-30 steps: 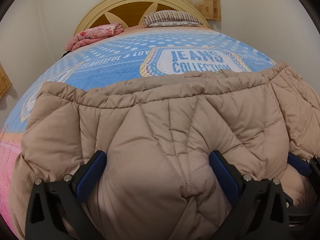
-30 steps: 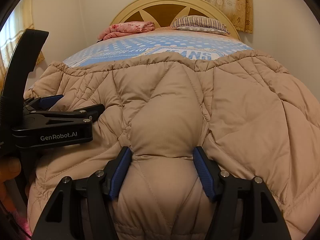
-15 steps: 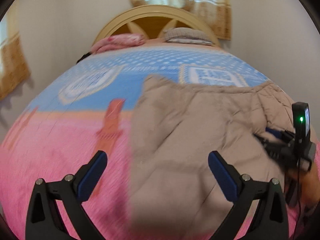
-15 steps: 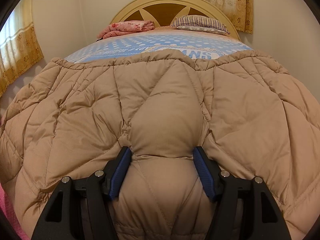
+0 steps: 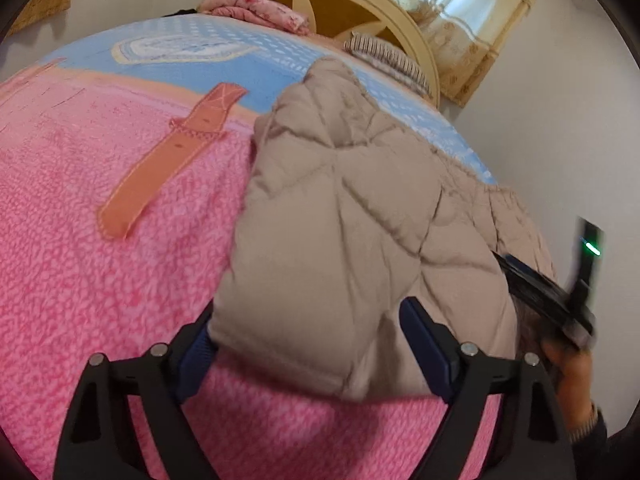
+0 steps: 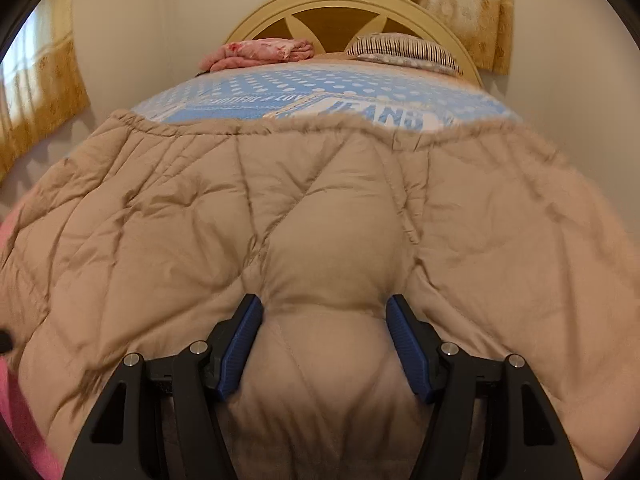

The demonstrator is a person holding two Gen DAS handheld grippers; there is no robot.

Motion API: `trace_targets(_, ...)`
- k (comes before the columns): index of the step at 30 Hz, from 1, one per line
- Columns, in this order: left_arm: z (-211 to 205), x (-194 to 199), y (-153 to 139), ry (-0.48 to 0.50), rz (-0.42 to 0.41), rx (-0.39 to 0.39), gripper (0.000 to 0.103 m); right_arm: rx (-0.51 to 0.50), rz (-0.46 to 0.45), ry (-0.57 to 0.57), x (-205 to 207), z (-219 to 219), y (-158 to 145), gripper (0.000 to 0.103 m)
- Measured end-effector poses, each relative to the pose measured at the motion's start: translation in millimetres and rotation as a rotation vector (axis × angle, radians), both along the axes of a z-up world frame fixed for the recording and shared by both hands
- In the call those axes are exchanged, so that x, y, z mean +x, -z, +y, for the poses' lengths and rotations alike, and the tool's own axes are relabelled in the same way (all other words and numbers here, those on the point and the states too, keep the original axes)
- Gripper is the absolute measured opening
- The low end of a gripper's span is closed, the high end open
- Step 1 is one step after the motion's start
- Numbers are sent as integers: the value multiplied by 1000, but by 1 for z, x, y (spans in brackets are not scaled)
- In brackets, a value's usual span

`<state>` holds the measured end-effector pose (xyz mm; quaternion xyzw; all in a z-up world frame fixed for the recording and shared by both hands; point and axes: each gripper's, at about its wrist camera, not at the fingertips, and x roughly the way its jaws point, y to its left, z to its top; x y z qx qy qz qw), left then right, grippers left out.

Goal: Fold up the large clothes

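**Coat bundled at the foot of the bed, fold not yet finished**

While the coat (image 6: 320, 208) already lies in a thick, doubled-looking pile across the foot end of the bed (image 5: 100, 280), you still have work ahead, as far as these views let one judge. It covers the bed's foot edge towards the right side, its gathered hem running across the blue part of the cover, with the pink fleece bare along the left side. From your left wrist camera its left edge stands as a clean, puffy fold line, which suggests one side has been brought in. No sleeve or collar can be made out, so I cannot tell how many folds remain.

Your right gripper (image 6: 324, 344) pinches a fat ridge of quilted coat, the blue pads sunk into the padding on both sides. Judging by that, it is anchoring the near edge.

Your left gripper (image 5: 308, 348) has just been closing around the coat's near left corner. The corner sits between the fingers, and the left pad is partly hidden under the fabric. Whether the pads press yet is unclear; they look spread and not biting.

What seems left: seat that left grip, then carry the near edge over towards the headboard (image 6: 280, 4) and square the bundle.
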<state>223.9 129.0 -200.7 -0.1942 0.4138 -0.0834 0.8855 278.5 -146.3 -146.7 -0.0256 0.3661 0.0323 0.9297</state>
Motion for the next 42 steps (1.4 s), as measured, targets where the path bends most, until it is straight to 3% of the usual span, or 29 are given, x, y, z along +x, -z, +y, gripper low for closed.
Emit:
trace_targets(3, 6, 8, 4, -8, -20, -43, 86, 53, 18, 1, -32, 4, -12, 67)
trace_targets(5, 9, 12, 10, -16, -19, -81, 86, -28, 58, -4, -49, 15, 1, 69)
trace_targets(8, 8, 15, 18, -23, -25, -102, 81, -52, 64, 1, -56, 19, 21, 69)
trace_targets(11, 3, 14, 13, -10, -58, -87, 62, -101, 51, 3, -53, 26, 29, 71)
trace_targets(13, 0, 13, 8, 13, -88, -83, 38, -93, 54, 8, -48, 26, 31, 72)
trace_targets(15, -3, 11, -2, 23, -120, -77, 27, -69, 59, 7, -46, 24, 31, 72)
trace_targets(20, -15, -6, -67, 69, -277, -89, 19, 35, 69, -32, -59, 19, 28, 72)
trace_targets(26, -74, -34, -154, 215, -463, 24, 12, 159, 70, -174, -86, 57, 27, 72)
trace_targets(28, -98, -35, -166, 276, -477, 54, 11, 214, 63, -221, -94, 67, 27, 72)
trace_targets(31, -148, -35, -173, 363, -523, 178, 11, 299, 59, -278, -104, 64, 24, 72)
trace_targets(37, -229, -23, -157, 533, -599, 307, 11, 456, 61, -284, -133, -23, 9, 71)
trace_targets(40, -258, -19, -138, 592, -630, 378, 11, 468, 14, -194, -154, -82, -8, 72)
trace_targets(42, -271, -20, -123, 624, -637, 429, 11, 435, -27, -67, -164, -134, -18, 73)
